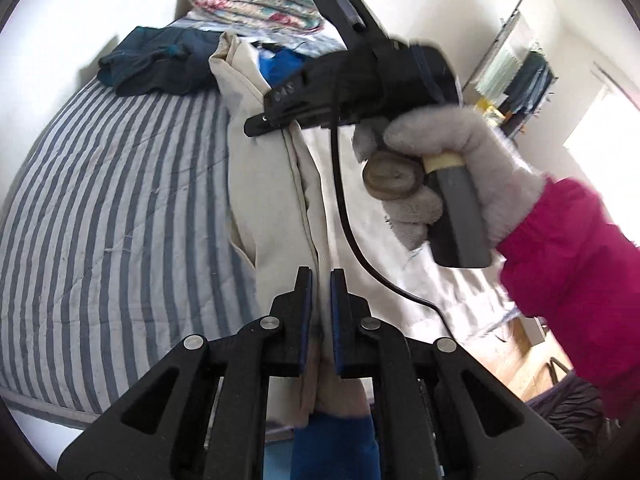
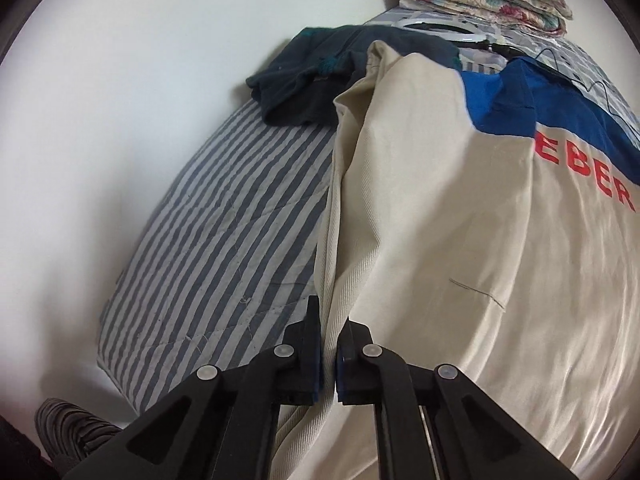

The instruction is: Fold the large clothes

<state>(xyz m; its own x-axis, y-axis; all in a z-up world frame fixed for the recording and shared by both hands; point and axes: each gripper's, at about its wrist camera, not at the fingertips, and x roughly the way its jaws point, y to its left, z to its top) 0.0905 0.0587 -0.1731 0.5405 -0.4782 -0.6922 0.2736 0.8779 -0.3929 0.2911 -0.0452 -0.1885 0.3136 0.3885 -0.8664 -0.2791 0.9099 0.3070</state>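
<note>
Right now, in your left wrist view, your left hand-held gripper (image 1: 320, 280) is pinched narrow on a fold of the beige jacket (image 1: 276, 216), with cloth bunched between its pads. The jacket runs away from you along the striped bed (image 1: 120, 208), a blue part showing at its far end. Ahead and to the right, your right hand (image 1: 452, 176), in a grey fleece glove with a magenta sleeve (image 1: 572, 256) behind it, holds the right hand-held gripper (image 1: 256, 124) over the jacket, its tip down at the cloth and its black cable (image 1: 348, 216) drooping. A dark navy garment (image 1: 156, 60) lies crumpled at the far end of the bed, and a folded floral quilt (image 1: 256, 0) sits beyond it.

From your right wrist view, the right hand-held gripper (image 2: 329, 344) is closed tight on the jacket's (image 2: 440, 240) left edge, fabric caught between its fingers. The jacket lies spread across the bed (image 2: 224, 220), with a blue yoke (image 2: 516, 96) and red lettering (image 2: 588, 172). The navy garment (image 2: 312, 76) touches the jacket's far corner.
</note>
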